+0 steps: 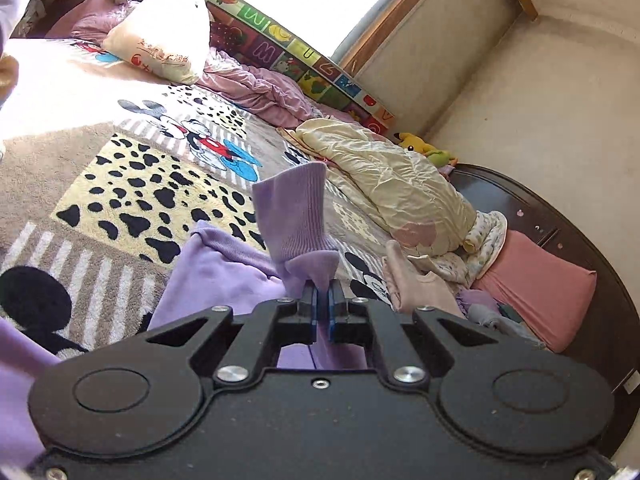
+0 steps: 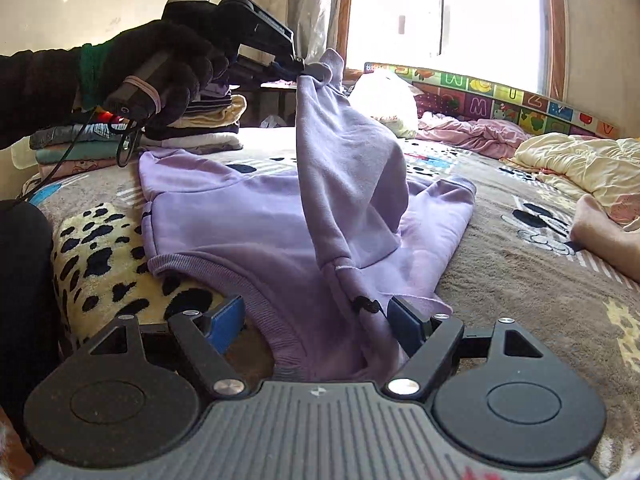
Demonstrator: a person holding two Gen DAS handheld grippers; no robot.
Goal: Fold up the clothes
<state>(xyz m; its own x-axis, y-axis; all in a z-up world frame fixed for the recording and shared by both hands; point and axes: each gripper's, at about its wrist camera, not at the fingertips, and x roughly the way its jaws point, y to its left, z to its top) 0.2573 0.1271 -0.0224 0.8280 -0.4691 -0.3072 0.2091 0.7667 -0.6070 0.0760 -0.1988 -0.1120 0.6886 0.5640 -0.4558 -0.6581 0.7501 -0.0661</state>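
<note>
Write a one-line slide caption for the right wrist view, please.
Left gripper lifts a sleeve of the purple sweatshirt off the bed; right gripper open.

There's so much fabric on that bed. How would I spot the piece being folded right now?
Start at the big cartoon-mouse blanket covering the bed. On it, in front of the stack of folded clothes, lies a lilac sweatshirt. Unlike the cream quilt and pink sheet farther back, it has ribbed cuffs, and the left gripper holds one sleeve up in the air.
</note>
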